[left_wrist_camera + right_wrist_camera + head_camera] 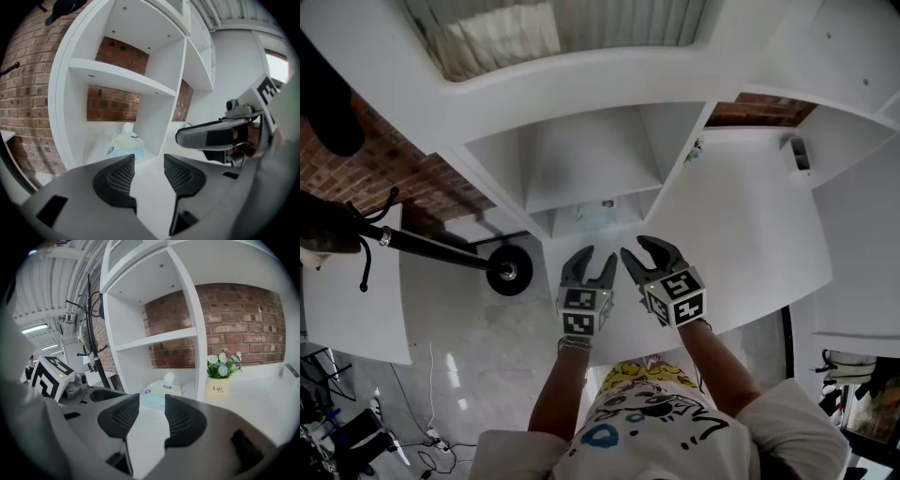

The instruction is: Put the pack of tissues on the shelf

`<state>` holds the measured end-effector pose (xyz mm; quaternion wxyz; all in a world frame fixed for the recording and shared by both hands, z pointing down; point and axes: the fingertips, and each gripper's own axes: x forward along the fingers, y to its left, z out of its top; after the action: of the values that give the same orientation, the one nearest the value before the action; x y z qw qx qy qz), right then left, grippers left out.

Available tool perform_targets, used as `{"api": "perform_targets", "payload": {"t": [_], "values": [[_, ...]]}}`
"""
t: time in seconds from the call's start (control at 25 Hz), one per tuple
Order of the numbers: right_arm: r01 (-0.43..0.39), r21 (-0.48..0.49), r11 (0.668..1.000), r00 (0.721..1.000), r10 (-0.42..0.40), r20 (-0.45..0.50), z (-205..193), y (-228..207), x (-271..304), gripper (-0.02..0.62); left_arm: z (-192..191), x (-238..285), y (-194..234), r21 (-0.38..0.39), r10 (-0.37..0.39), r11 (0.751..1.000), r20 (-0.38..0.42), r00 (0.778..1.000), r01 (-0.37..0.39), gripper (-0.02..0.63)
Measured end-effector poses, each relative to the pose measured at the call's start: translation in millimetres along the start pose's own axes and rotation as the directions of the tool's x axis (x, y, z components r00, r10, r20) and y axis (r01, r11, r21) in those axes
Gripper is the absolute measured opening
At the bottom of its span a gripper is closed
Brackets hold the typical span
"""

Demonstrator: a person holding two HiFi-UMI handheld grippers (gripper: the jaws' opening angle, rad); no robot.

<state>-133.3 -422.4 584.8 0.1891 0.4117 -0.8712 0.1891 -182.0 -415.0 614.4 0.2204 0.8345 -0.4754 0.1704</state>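
The pack of tissues (pixel 598 214) lies in the lowest compartment of the white shelf unit (pixel 581 159), a tissue sticking up from its top. In the left gripper view the pack (pixel 123 144) shows beyond the jaws, and the right gripper view has it (pixel 161 391) straight ahead too. My left gripper (pixel 598 258) and right gripper (pixel 639 248) hover side by side just in front of that compartment, apart from the pack. Both are open, with nothing between the jaws (pixel 147 164) (pixel 152 401).
A small pot of daisies (pixel 219 380) stands on the white counter (pixel 750 234) right of the shelf's upright. A black coat stand (pixel 441 248) with a round base is on the floor at left, near a white table (pixel 347 300). Brick wall lies behind the shelf.
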Motion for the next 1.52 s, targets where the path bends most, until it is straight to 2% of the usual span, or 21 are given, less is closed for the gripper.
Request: {"api": "perform_targets", "payload": {"t": [0.2,0.4,0.72,0.88,1.04,1.24,1.52], "values": [[-0.003,-0.006,1.000,1.000,0.003,0.003,-3,6,-21,0.160,-4,-16,-19,0.017,-0.020,1.000,-0.007,1.000,0.020,0.189],[0.006,-0.052,0.999,1.000,-0.006,0.008,-3,14,-39,0.160,-5,-35,-34,0.035,-0.039,0.999,0.005,0.999,0.038,0.189],[-0.023,-0.062,0.998,0.999,0.025,0.035,-1,29,-69,0.158,-5,-67,-59,0.078,-0.073,0.994,0.023,0.997,0.071,0.187],[-0.047,-0.063,0.997,0.997,0.050,0.051,-3,35,-83,0.126,-4,-79,-69,0.092,-0.096,0.992,0.055,0.994,0.091,0.143],[-0.047,-0.061,0.997,0.997,0.051,0.063,-6,36,-96,0.095,-5,-92,-79,0.110,-0.112,0.988,0.049,0.992,0.106,0.106],[-0.061,-0.059,0.996,0.995,0.065,0.079,-6,37,-112,0.083,-5,-97,-84,0.128,-0.090,0.989,0.076,0.993,0.080,0.057],[-0.097,-0.084,0.992,0.992,0.104,0.076,-8,33,-129,0.072,-3,-102,-101,0.113,-0.066,0.992,0.079,0.995,0.056,0.038]]}}
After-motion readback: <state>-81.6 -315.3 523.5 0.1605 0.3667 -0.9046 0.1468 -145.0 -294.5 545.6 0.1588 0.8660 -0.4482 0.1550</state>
